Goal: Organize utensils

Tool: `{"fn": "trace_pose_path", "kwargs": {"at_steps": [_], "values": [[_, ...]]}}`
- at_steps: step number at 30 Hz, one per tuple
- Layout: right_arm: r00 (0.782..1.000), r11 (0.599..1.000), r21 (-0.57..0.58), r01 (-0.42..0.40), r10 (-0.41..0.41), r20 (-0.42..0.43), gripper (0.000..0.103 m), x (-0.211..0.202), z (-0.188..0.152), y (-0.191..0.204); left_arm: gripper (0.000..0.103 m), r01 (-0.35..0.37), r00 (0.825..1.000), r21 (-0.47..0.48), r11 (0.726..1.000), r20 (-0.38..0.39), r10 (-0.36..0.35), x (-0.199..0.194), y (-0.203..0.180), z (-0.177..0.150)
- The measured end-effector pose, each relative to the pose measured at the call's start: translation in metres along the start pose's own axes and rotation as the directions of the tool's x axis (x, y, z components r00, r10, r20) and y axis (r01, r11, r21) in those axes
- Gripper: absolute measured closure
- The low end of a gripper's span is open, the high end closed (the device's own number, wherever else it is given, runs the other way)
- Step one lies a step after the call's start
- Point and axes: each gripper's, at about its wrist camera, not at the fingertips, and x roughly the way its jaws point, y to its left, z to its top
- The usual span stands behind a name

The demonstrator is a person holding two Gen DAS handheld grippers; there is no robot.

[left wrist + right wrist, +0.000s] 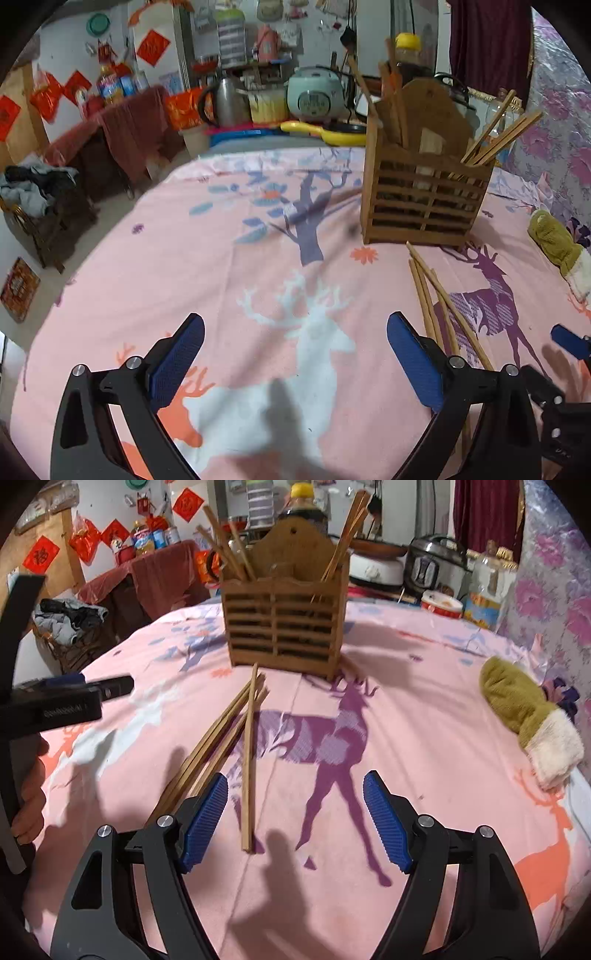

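I see the pink deer cloth (pixel 424 709), then the wooden holder (pixel 284 624) with chopsticks in both compartments. Loose chopsticks (pixel 236 738) lie before it, near ends hidden behind my right gripper (pixel 295 821); it and the left gripper (pixel 295 363) gape, holding nothing

The bed (pixel 424 738) wears pink cloth patterned with white, purple and orange deer. The slatted holder (pixel 282 622) and loose chopsticks (pixel 225 738) are brown wood. An olive mitten (pixel 517 705) has a cream cuff.
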Motion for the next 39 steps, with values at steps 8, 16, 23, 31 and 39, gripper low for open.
{"fn": "trace_pose_path", "kwargs": {"at_steps": [8, 16, 23, 31, 39], "values": [[1.000, 0.999, -0.038, 0.008, -0.008, -0.016, 0.029, 0.005, -0.003, 0.009, 0.006, -0.090, 0.985, 0.043, 0.995, 0.152, 0.082, -0.027, -0.010, 0.002], [0.999, 0.999, -0.049, 0.016, -0.018, -0.038, 0.032, 0.012, -0.005, 0.011, 0.006, -0.127, 0.978, 0.091, 0.988, 0.179, 0.109, -0.030, -0.021, 0.001], [0.999, 0.999, -0.047, 0.007, -0.010, -0.050, 0.042, 0.014, -0.005, 0.011, 0.006, -0.124, 0.981, 0.095, 0.988, 0.162, 0.107, -0.026, -0.020, 0.000], [0.994, 0.998, -0.040, -0.042, 0.038, -0.102, 0.097, 0.025, -0.005, 0.010, 0.006, -0.091, 0.993, 0.089, 0.992, 0.087, 0.084, -0.009, -0.016, 0.001], [0.992, 0.999, 0.045, -0.020, 0.025, -0.121, 0.100, 0.030, -0.003, -0.012, 0.006, -0.049, 0.998, 0.129, 0.990, 0.043, 0.044, -0.002, -0.025, -0.004]]}}
